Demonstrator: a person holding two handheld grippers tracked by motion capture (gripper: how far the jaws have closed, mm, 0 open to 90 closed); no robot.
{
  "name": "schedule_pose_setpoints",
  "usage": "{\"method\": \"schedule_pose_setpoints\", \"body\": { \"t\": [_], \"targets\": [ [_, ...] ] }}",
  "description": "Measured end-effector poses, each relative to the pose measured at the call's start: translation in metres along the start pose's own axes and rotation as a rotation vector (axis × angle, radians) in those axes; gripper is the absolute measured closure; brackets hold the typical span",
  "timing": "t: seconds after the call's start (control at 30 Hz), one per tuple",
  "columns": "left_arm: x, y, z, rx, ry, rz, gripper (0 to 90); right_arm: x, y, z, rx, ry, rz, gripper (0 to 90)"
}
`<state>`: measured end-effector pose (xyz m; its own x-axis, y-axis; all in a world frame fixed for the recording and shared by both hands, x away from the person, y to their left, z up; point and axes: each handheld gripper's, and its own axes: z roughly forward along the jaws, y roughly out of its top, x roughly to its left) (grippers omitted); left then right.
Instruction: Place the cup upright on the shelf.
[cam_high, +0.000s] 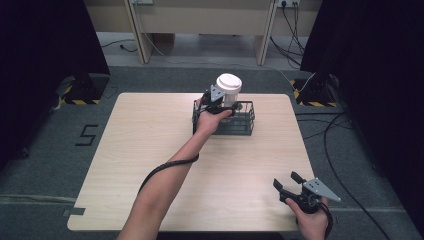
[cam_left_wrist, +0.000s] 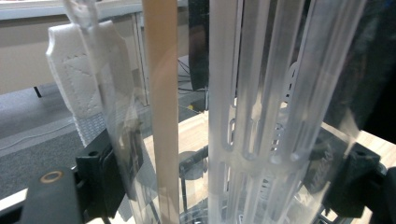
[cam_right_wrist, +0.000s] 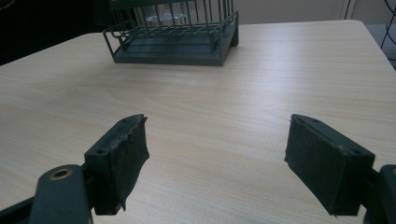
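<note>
Your support: one pale wood-grain rectangular table (cam_high: 150, 150). Standing directly on it, you have one dark green wire rack basket (cam_high: 240, 127), near the table's far edge, centre.

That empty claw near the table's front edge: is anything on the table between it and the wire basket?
Nothing visible. The right claw hangs open, and bare wooden table runs from it to the wire basket. The left claw holds a clear cup at the basket.

Black claws (cam_right_wrist: 217, 163); grey triangular plates; braided black cables
</note>
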<state>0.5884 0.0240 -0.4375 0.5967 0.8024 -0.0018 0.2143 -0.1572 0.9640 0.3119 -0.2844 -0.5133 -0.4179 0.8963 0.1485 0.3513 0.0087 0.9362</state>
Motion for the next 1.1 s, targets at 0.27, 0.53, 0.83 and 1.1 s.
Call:
{"method": "schedule_pose_setpoints", "body": {
  "t": [0.27,0.53,0.83,1.1],
  "targets": [
    [0.001,-0.008,0.001,0.017,0.008,0.005,17.2,0.0,0.0,0.0,0.005,0.003,0.002,21.4],
    [0.002,-0.014,0.001,0.018,0.011,-0.008,17.2,-0.001,0.0,0.0,0.006,0.0,-0.004,21.3],
    [0.003,-0.016,0.0,0.017,0.012,-0.018,17.1,-0.001,0.0,0.0,0.006,0.0,-0.003,21.1],
    [0.004,-0.019,-0.003,0.016,0.016,-0.024,16.9,0.0,0.0,0.001,0.009,0.004,0.001,21.0]
  ]
}}
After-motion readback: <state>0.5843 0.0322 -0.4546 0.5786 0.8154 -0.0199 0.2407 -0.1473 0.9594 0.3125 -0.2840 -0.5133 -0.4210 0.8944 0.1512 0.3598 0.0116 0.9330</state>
